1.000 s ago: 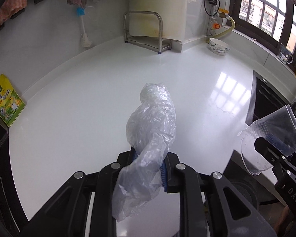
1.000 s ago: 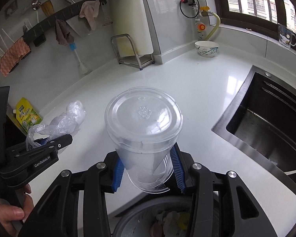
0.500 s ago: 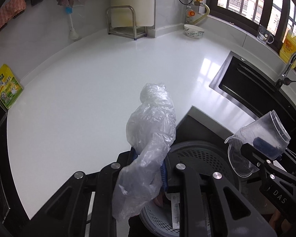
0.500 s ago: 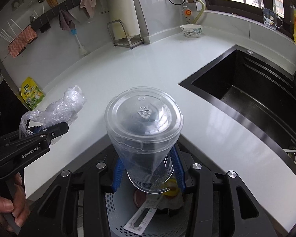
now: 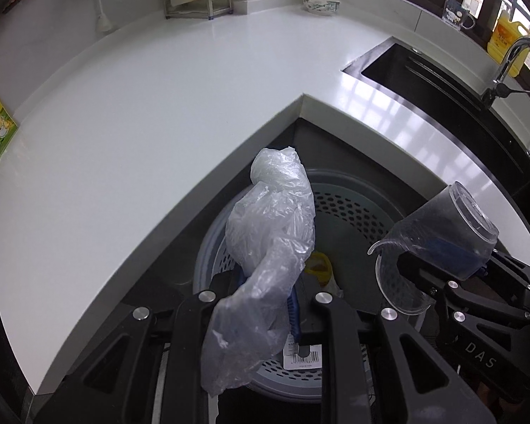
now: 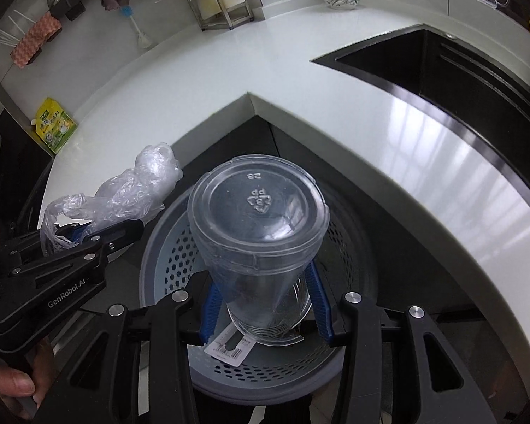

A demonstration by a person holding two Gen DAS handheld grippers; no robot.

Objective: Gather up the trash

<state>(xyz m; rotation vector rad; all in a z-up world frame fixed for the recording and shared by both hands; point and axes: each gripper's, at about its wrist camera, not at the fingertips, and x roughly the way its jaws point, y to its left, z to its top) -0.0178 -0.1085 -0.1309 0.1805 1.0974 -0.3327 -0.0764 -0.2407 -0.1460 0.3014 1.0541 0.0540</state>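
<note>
I see both grippers angled steeply down over the perforated grey trash bin (image 5: pixel 349 212), which sits below the inner corner of the white countertop (image 5: pixel 141 123). My left gripper (image 5: pixel 265 296) is clenched on a crumpled clear plastic bag (image 5: pixel 272 233), thin and wrinkled, its bulk sticking up over the bin and a loose tail drooping back over the fingers. My right gripper (image 6: pixel 261 300) clamps its blue pads against a smooth transparent plastic cup (image 6: pixel 258 219), turned base toward the camera, directly above the bin. Only the right view shows the embossed mark on the cup's base and a thumb (image 6: pixel 16 385) on the left gripper's handle; only the left view shows the yellow scrap (image 5: pixel 318 265) inside the bin.
</note>
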